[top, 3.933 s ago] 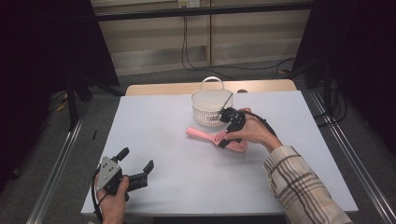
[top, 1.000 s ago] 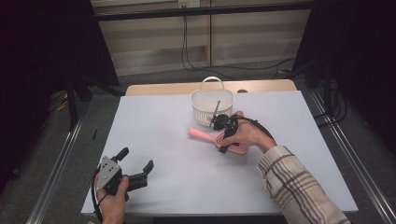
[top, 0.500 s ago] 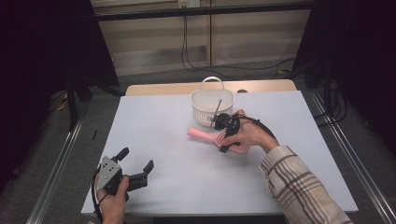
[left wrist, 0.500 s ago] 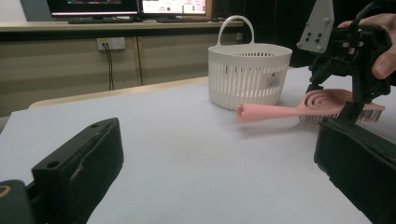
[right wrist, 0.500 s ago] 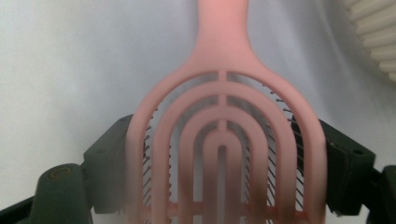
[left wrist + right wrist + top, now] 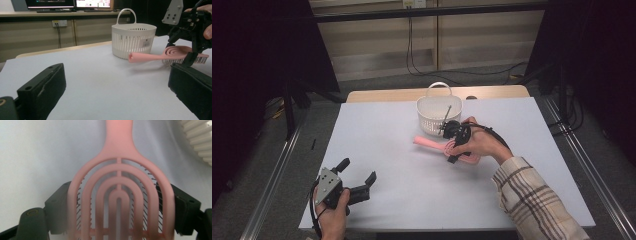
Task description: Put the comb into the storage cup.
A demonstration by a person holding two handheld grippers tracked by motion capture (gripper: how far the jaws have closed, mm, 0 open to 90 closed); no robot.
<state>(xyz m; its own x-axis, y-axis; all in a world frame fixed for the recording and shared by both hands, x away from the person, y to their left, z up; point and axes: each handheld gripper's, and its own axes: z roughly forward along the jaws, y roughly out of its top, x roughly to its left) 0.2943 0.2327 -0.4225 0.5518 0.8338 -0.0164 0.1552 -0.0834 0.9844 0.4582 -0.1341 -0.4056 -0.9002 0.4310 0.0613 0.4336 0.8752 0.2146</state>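
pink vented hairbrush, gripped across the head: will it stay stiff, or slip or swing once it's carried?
The pink hairbrush looks like rigid moulded plastic: in the left gripper view its handle juts out level without sagging. The slotted head suggests it is light. The right gripper clamps the head's smooth edges, with the handle hanging out far, so it could pivot or slip.

The table (image 6: 412,190) is looked down on from above its near edge in the high view, facing forward toward the far wall; the whole top is taken in from some way off. The left gripper view is set low, just above the table surface at the near left corner, and is aimed level across it toward the white basket (image 6: 133,40) and the pink hairbrush (image 6: 170,53). The right gripper view is pointed down from very close onto the brush head. The brush and the basket's rim are shared by all three views.
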